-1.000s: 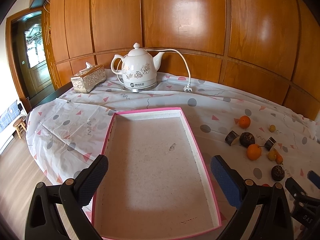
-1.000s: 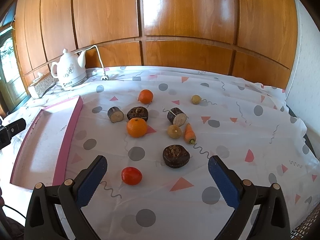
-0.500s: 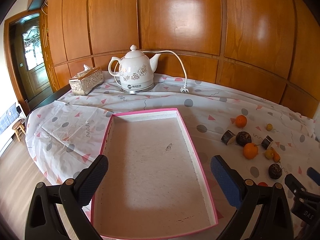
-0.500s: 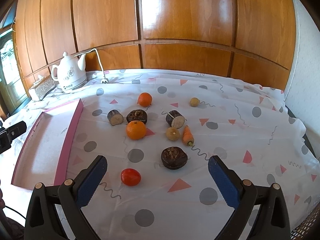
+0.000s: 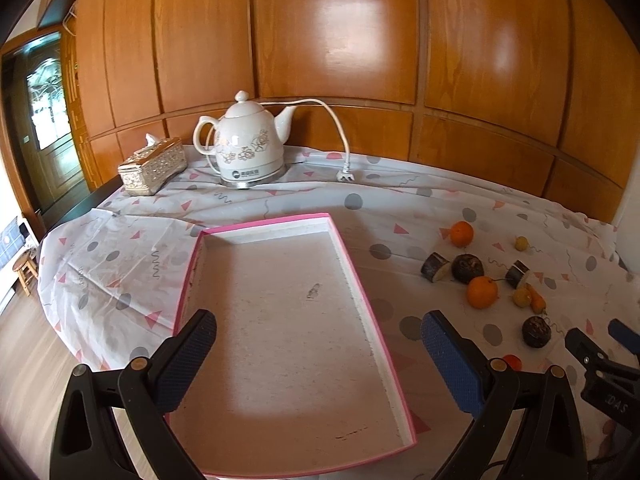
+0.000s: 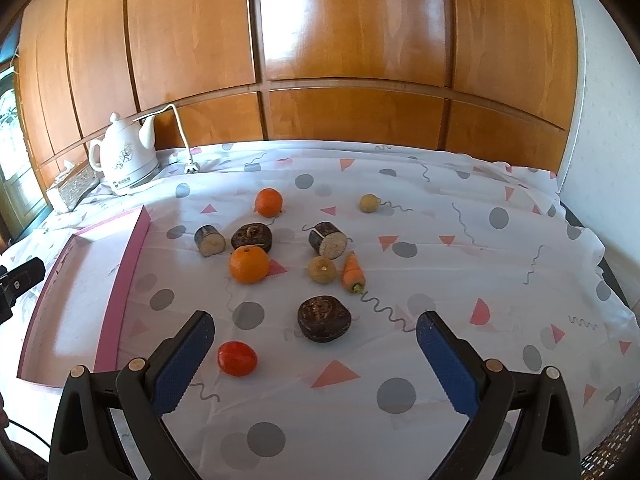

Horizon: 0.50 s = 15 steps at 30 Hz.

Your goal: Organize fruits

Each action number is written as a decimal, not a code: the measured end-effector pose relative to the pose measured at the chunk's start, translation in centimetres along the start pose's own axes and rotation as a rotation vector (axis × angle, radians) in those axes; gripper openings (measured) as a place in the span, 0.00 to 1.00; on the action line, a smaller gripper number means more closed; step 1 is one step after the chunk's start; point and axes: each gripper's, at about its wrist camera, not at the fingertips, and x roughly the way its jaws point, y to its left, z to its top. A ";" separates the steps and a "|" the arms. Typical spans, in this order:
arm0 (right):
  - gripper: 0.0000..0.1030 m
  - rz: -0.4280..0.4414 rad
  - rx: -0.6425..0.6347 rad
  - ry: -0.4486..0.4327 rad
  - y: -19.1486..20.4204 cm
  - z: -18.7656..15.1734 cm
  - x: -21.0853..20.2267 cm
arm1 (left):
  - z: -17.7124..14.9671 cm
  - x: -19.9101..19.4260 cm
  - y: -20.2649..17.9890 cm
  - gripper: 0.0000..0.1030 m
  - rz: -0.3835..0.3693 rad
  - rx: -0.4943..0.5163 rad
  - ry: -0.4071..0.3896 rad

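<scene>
You are holding the right gripper (image 6: 316, 336) above the near part of the tablecloth (image 6: 460, 208), its fingers spread wide and carrying nothing. The left gripper (image 5: 318, 332) is hanging over the pink tray (image 5: 362, 276), fingers likewise spread and gripping nothing. The tray looks bare inside, so by my reading no fruit is sorted yet and the step in hand is the first pick.

The fruits are all lying on the cloth to the right of the tray. The red tomato (image 6: 237, 358) is sitting nearest, just beside your right gripper's left finger. The dark round piece (image 6: 324, 317) is lying between the fingers, a little further on. Behind them are the big orange (image 6: 249, 264), touching or nearly touching a second dark piece (image 6: 252, 237), and the carrot (image 6: 353, 270) close beside a small yellow-brown fruit (image 6: 322, 269).

Aim for a piece with free cloth around it; the tomato or the near dark piece seems easiest. Centre the fingers on either side, come down low, and close gently, since the tomato is probably soft and round things tend to roll. Avoid pinching the loose cloth, which could drag the neighbours. Leave the crowded middle group for later.
</scene>
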 end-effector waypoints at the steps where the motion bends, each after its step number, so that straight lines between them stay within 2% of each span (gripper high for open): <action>1: 1.00 -0.002 0.002 -0.001 -0.1 0.0 0.0 | 0.0 0.0 -0.2 1.00 -0.004 0.007 -0.001; 5: 1.00 -0.014 0.019 0.003 -1.0 0.0 0.1 | 0.0 -0.2 -0.7 1.00 -0.053 0.020 -0.006; 10: 1.00 -0.048 0.046 0.010 -2.5 -0.1 0.3 | -0.1 -0.2 -1.0 1.00 -0.153 0.007 0.002; 15: 1.00 -0.111 0.077 0.016 -4.6 -0.1 0.3 | -0.1 0.3 -2.5 1.00 -0.224 0.048 0.041</action>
